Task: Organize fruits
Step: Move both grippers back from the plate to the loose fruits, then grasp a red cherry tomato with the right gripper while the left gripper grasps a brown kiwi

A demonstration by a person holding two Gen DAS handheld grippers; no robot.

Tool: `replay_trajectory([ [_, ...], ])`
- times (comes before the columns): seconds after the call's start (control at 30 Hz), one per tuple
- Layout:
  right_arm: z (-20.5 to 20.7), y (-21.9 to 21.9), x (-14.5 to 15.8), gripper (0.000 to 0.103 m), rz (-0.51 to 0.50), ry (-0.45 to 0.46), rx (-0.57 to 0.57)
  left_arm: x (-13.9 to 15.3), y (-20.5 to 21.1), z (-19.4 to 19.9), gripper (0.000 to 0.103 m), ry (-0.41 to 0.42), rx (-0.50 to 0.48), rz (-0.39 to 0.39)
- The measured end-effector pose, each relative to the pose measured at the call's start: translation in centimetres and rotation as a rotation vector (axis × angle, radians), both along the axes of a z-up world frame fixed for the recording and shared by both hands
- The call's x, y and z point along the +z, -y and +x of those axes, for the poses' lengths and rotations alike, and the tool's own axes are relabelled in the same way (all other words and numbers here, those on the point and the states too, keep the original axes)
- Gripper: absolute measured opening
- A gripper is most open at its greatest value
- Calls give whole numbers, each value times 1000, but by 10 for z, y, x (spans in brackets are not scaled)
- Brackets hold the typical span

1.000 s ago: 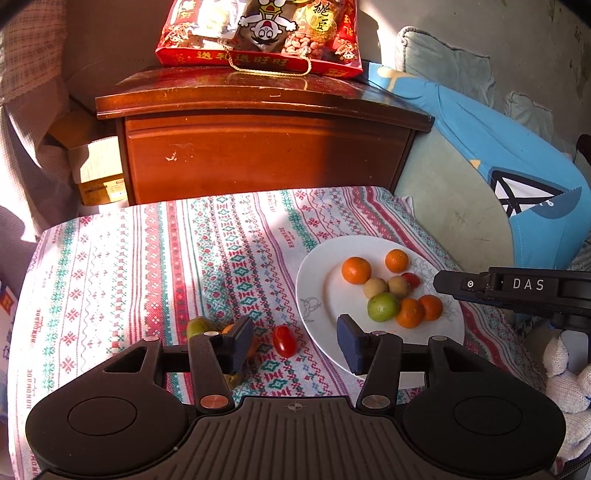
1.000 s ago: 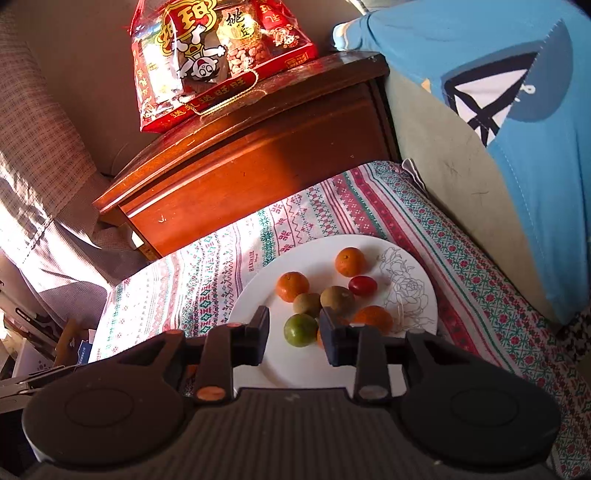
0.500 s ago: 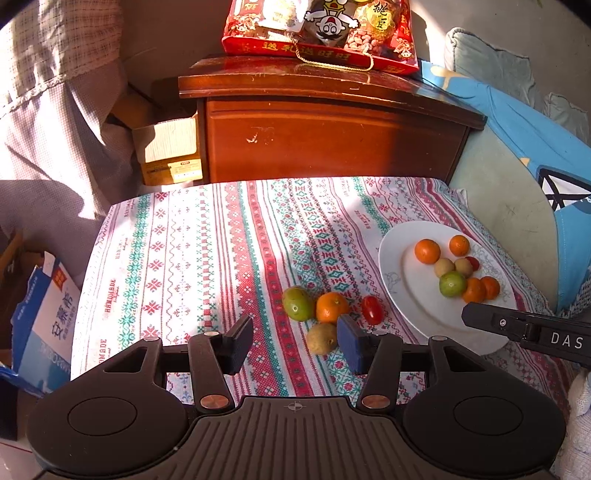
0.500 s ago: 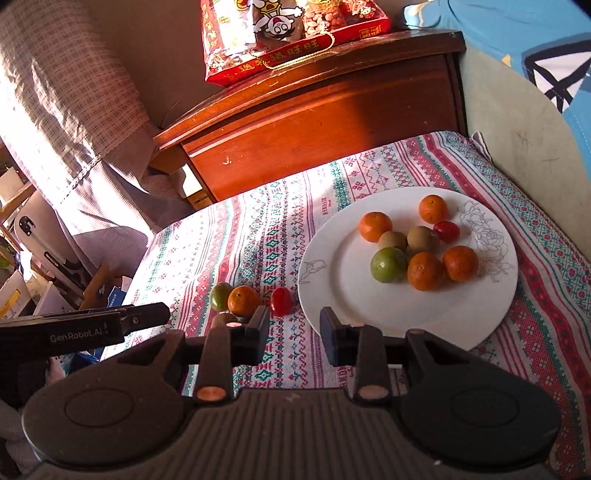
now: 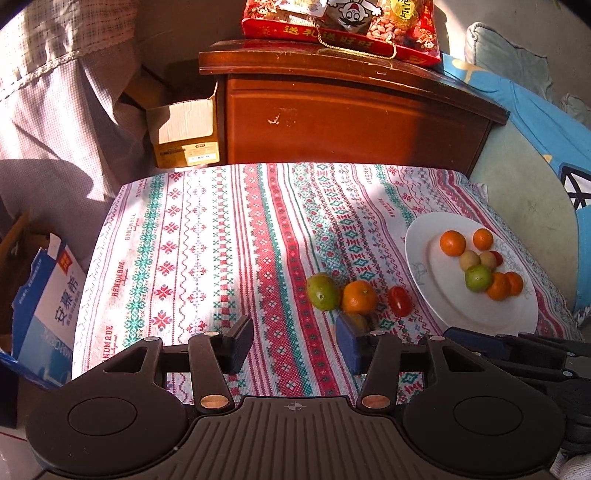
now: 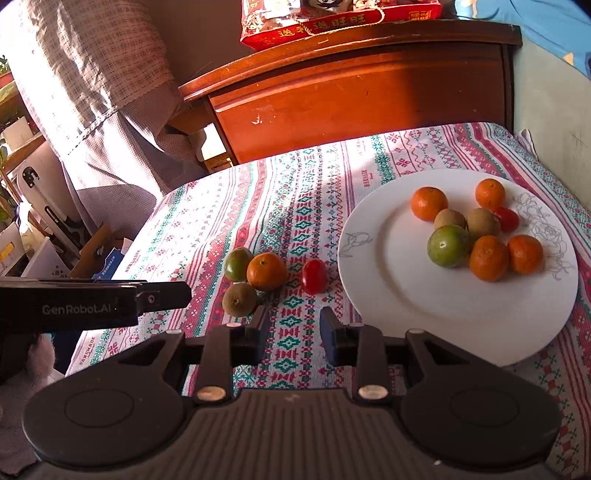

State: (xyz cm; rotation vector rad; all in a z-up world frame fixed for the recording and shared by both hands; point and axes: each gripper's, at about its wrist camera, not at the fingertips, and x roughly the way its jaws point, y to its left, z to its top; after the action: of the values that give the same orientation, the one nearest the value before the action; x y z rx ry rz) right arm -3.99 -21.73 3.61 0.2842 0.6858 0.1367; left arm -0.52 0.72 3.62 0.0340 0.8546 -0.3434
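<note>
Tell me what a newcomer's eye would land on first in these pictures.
First the white plate at the right of the patterned tablecloth, with oranges, kiwis, a green citrus and a tomato clustered on it. Next, four loose fruits on the cloth just left of it: a green citrus, an orange, a kiwi and a red tomato. Behind, a red snack bag tops the wooden cabinet.

Both wrist cameras are looking down and forward, close over the patterned tablecloth (image 5: 207,236), sharing the plate (image 5: 421,236) (image 6: 373,254) at two o'clock and the dresser (image 6: 354,99) at twelve.
</note>
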Motion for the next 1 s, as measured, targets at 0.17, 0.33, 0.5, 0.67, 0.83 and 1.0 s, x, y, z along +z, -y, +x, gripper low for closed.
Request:
replay_trajectory([
  [0.17,10,-4,-7,32,-25,9,-8,-10,4,-2,44,-16,-24,7],
  [0.33,19,-8,-12,32,-41,18,-37,-8,2,-2,44,-22,-19,-3],
  [0.5,25,-15,-12,32,-89,44,-58,-6,-1,-2,44,-24,-14,-13],
  [0.67,32,-14,-16,28,-97,48,-75,-6,0,-2,44,-25,-19,-15],
  [0.83,37,-16,-17,19,-115,49,-52,-9,1,-3,44,-33,-23,-11],
  [1.0,27,-16,-14,19,-127,32,-14,-10,7,-4,44,-37,-42,-8],
])
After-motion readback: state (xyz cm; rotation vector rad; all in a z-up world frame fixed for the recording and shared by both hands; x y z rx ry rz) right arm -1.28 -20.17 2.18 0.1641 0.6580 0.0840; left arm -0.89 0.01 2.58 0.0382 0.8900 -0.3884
